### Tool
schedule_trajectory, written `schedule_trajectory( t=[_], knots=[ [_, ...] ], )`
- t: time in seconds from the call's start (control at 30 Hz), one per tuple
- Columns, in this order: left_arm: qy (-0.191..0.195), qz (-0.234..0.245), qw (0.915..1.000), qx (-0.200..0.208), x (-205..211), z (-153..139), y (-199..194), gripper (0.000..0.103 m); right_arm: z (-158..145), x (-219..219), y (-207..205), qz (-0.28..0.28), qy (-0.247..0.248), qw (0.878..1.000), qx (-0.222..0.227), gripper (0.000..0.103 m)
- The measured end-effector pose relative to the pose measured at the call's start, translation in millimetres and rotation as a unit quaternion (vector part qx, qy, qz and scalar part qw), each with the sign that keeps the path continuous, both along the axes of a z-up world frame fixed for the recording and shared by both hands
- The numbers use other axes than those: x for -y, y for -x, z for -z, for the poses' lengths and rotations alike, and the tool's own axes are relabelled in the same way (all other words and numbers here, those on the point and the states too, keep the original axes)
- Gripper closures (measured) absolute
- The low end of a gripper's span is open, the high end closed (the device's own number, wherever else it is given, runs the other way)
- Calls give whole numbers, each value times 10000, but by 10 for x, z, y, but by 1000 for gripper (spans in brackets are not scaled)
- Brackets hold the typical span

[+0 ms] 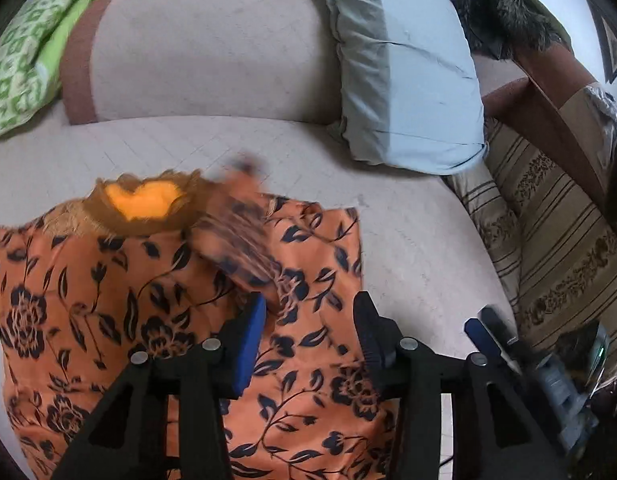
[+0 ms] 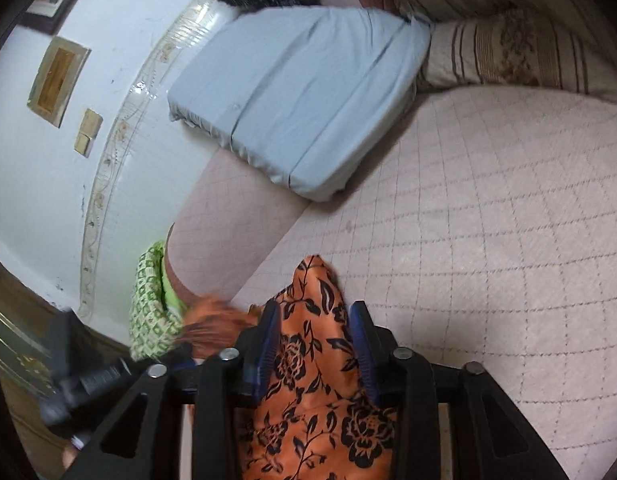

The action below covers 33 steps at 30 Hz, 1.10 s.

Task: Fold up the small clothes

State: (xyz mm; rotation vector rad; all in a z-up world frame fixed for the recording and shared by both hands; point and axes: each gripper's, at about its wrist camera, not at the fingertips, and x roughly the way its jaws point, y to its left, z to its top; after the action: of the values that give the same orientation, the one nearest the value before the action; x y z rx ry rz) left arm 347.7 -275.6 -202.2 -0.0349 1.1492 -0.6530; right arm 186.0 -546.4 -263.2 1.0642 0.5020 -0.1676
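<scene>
An orange garment with a black flower print (image 1: 156,304) lies spread on the pale sofa seat (image 1: 408,240), its neckline with a brown fringe at the far end. One sleeve is blurred in motion above it. My left gripper (image 1: 308,312) hovers open over the garment's right half, nothing between its blue pads. My right gripper (image 2: 314,320) is also open; a corner of the same garment (image 2: 316,360) lies between and under its fingers, not pinched. The right gripper also shows at the right edge of the left wrist view (image 1: 492,336).
A light blue pillow (image 1: 408,68) leans on the sofa back. A striped beige cushion (image 1: 556,248) lies to the right, a green patterned cushion (image 1: 24,52) at the far left, and a dark furry item (image 1: 500,4) on the sofa's corner.
</scene>
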Motion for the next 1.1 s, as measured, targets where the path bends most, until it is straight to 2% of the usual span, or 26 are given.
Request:
schedule_trajectory(
  t=[0.03, 0.1, 0.17, 0.27, 0.4, 0.47, 0.53, 0.57, 0.63, 0.7, 0.73, 0.8, 0.9, 1.0, 1.07, 1.1],
  knots=[
    [53, -82, 9999, 84, -125, 9, 41, 51, 18, -3, -14, -22, -95, 9999, 35, 36],
    [247, -475, 9982, 265, -491, -10, 149, 40, 28, -39, -60, -110, -148, 9998, 75, 36],
    [373, -977, 9937, 406, -929, 21, 195, 36, 8, -143, -154, -280, 7, 9996, 30, 36],
    [197, -1726, 9832, 551, -1500, 180, 213, 36, -22, -365, -324, -611, 312, 9976, -63, 36],
    [-112, -2374, 9701, 500, -2086, 462, 208, 36, -4, -652, -561, -917, 798, 9923, -227, 37],
    [-168, -2684, 9620, 482, -2370, 580, 162, 36, 36, -702, -624, -946, 842, 9918, -187, 43],
    [-256, -2998, 9525, 466, -2619, 644, 84, 36, 53, -764, -711, -1069, 888, 9902, -119, 65],
    [-265, -3131, 9483, 453, -2715, 678, 23, 36, 50, -806, -752, -1103, 1029, 9884, -158, 69],
    [-331, -3248, 9439, 496, -2819, 750, -71, 36, 43, -912, -859, -1208, 1365, 9828, -278, 71],
    [-496, -3303, 9420, 330, -2878, 863, -180, 36, 50, -968, -960, -1193, 1640, 9778, -531, 71],
    [-417, -3323, 9421, 185, -2916, 917, -217, 36, 64, -941, -980, -1148, 1673, 9771, -638, 71],
    [-303, -3374, 9408, 86, -2924, 960, -245, 36, 113, -783, -975, -1021, 1423, 9820, -704, 71],
    [-480, -3303, 9427, 20, -2880, 1027, -286, 36, 208, -471, -906, -727, 1056, 9888, -761, 70],
    [-553, -3300, 9423, 71, -2804, 1002, -272, 36, 333, -268, -888, -661, 636, 9931, -733, 68],
    [-586, -3231, 9445, 58, -2723, 1012, -270, 36, 401, -250, -926, -761, 495, 9930, -760, 57],
    [-667, -3217, 9445, 91, -2692, 1014, -264, 36, 422, -266, -951, -776, 540, 9919, -851, 41]
  ],
)
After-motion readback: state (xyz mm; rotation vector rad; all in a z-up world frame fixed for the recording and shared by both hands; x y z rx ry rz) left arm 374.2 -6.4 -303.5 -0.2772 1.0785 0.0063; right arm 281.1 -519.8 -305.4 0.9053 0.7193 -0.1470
